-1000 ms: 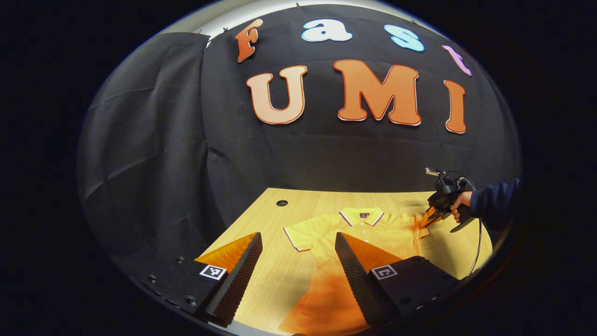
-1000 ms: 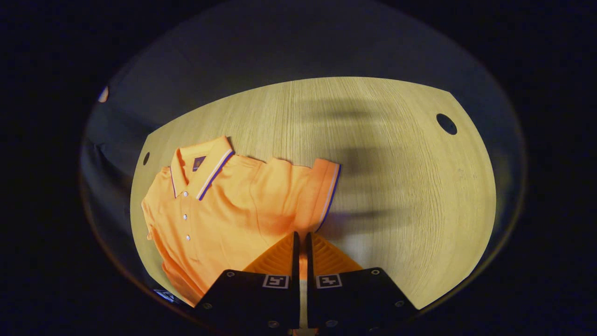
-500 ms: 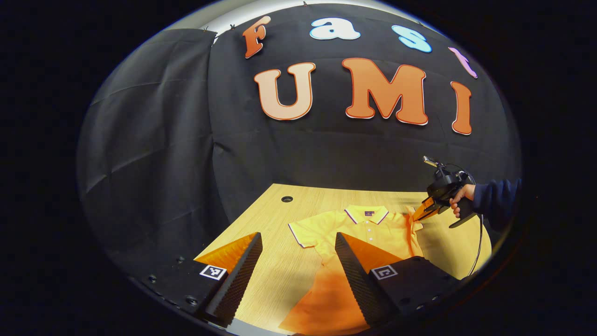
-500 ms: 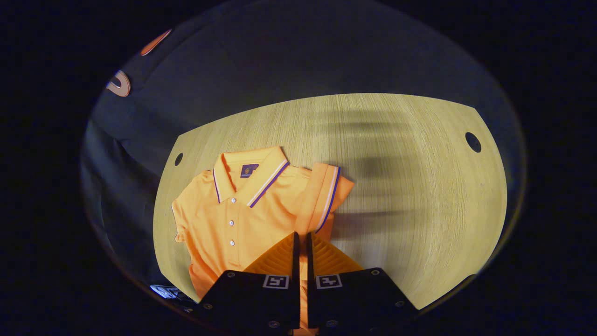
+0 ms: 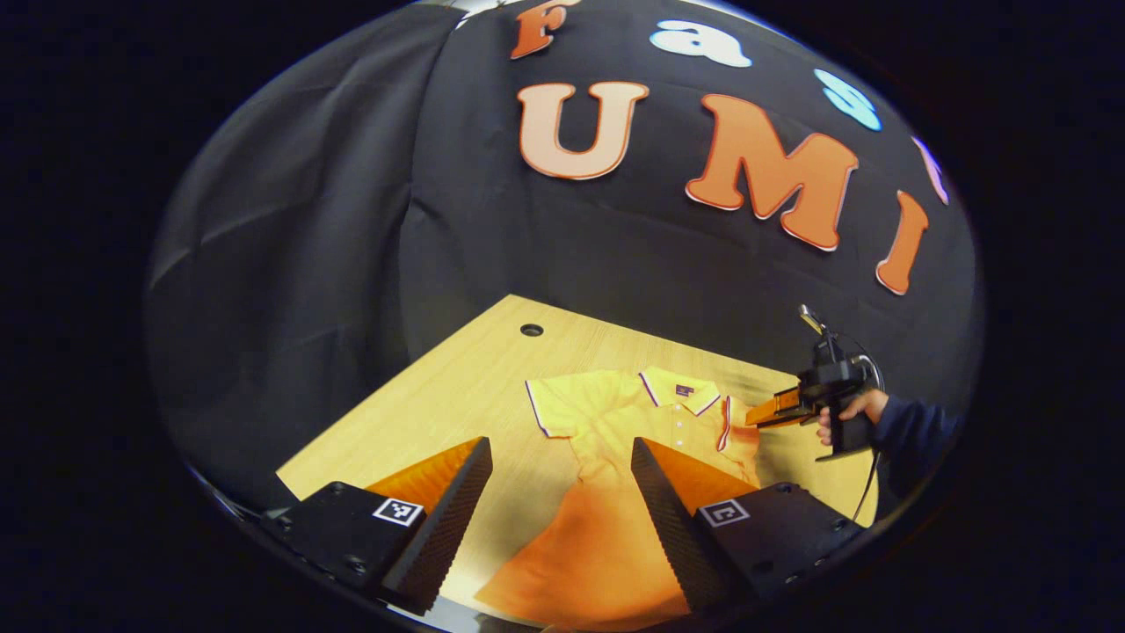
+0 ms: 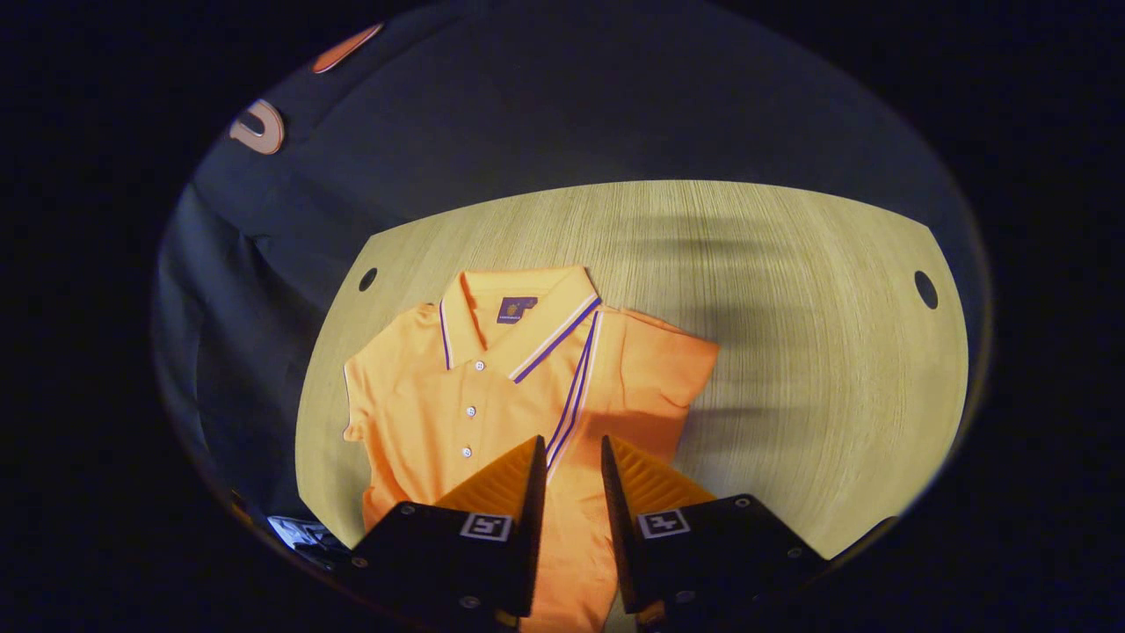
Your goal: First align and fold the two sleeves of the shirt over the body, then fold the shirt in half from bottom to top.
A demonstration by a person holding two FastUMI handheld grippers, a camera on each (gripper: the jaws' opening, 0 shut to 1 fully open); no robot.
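Right gripper [image 6: 569, 462] parted, sleeve [image 6: 642, 374] folded over shirt [image 6: 439, 396]

No text, brand or number can be read here. The shirt [image 6: 457, 396] carries a small dark label [image 6: 516, 309] inside its collar, straight ahead of the right gripper's [image 6: 569, 457] parted jaws, but any print on it is too small to make out. Each finger mount bears a square black-and-white coded marker [image 6: 486, 526], just behind the jaws, and it holds a pattern, not letters.
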